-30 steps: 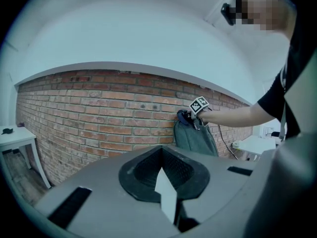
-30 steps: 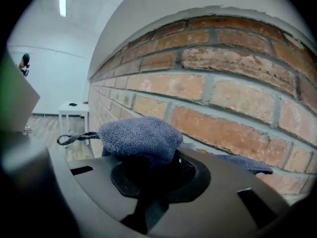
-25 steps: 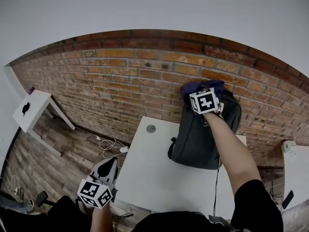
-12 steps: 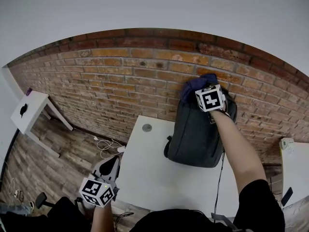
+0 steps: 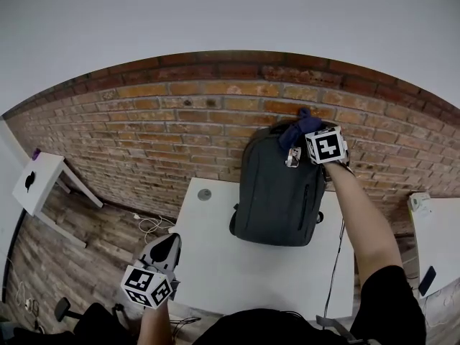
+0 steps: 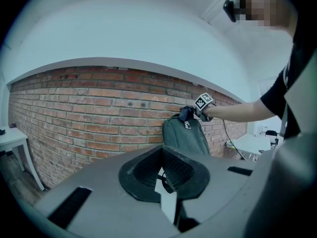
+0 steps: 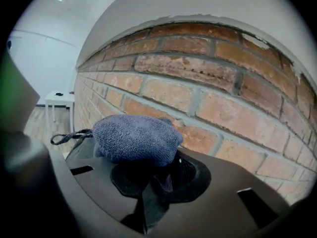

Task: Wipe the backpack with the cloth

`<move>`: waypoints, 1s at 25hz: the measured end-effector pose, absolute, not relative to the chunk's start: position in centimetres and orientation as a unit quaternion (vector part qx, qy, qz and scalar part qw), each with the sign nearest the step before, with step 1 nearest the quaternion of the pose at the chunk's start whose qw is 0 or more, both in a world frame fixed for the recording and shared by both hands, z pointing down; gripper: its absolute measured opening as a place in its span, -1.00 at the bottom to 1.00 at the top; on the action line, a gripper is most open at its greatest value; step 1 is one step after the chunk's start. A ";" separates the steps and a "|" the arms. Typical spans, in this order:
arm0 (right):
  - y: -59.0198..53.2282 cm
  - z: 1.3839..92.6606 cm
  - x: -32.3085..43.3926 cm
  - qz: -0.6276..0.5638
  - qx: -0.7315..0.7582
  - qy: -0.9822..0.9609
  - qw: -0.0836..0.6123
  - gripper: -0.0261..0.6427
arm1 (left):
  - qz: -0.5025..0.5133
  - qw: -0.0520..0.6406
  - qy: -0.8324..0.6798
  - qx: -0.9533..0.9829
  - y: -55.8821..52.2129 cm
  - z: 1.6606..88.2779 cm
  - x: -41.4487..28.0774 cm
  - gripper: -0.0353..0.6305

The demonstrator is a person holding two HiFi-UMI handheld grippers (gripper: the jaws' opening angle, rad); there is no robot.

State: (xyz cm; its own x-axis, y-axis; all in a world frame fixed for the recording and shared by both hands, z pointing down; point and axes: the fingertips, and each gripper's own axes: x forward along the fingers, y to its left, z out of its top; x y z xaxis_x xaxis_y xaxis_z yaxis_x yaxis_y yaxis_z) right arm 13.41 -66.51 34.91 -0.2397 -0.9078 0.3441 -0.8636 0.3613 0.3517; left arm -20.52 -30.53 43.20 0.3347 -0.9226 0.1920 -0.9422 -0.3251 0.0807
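Up at the 1 o'clock side of the head view, the right gripper [image 5: 307, 136] is clamped on a bunched blue terry cloth [image 5: 298, 129] and presses it against the top of the dark grey backpack [image 5: 277, 192]. In the right gripper view the jaws are closed on the lower fold of the cloth [image 7: 136, 138], whose rounded bulk bulges above them, with the red brick wall [image 7: 198, 88] just behind. A dark cord loop [image 7: 69, 137] sticks out at 9 o'clock from the cloth.

The backpack stands upright on the white table [image 5: 230, 264], at the table's far edge toward 12 o'clock, its back against the brick wall. A small tag [image 5: 292, 157] hangs near its top. A round grey grommet [image 5: 205, 194] sits in the tabletop at 9 o'clock from the backpack, apart from it.

The left gripper [image 5: 169, 241] hangs at 7 o'clock in the head view, just off the table's near left corner and well apart from the backpack. In its own view the jaws are drawn together with nothing between them, and they point toward the backpack [image 6: 185, 135].

A small white side table [image 5: 36, 178] stands on the wooden floor at 9 o'clock, and a white cable [image 5: 147, 225] lies by the wall's foot.
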 end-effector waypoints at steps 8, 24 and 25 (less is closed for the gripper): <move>-66.1 36.3 19.6 -0.015 0.587 -0.767 0.257 -0.74 | 0.061 0.086 -0.570 0.815 -30.3 42.9 -18.4 -0.91; -63.0 43.4 23.5 0.002 0.568 -0.778 0.269 -0.74 | 0.064 0.086 -0.548 0.830 -30.4 43.1 -13.7 -0.91; -62.7 44.0 23.6 0.005 0.566 -0.778 0.272 -0.74 | 0.064 0.086 -0.547 0.830 -30.4 43.1 -13.6 -0.91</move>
State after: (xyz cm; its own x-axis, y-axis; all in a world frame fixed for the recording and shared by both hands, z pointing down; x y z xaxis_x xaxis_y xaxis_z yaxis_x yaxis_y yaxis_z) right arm 23.62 -62.72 43.98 -0.2103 -0.8784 0.4291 -0.8842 0.3582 0.2999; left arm -13.56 -30.37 43.15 0.3940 -0.8971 0.1998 -0.9190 -0.3873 0.0729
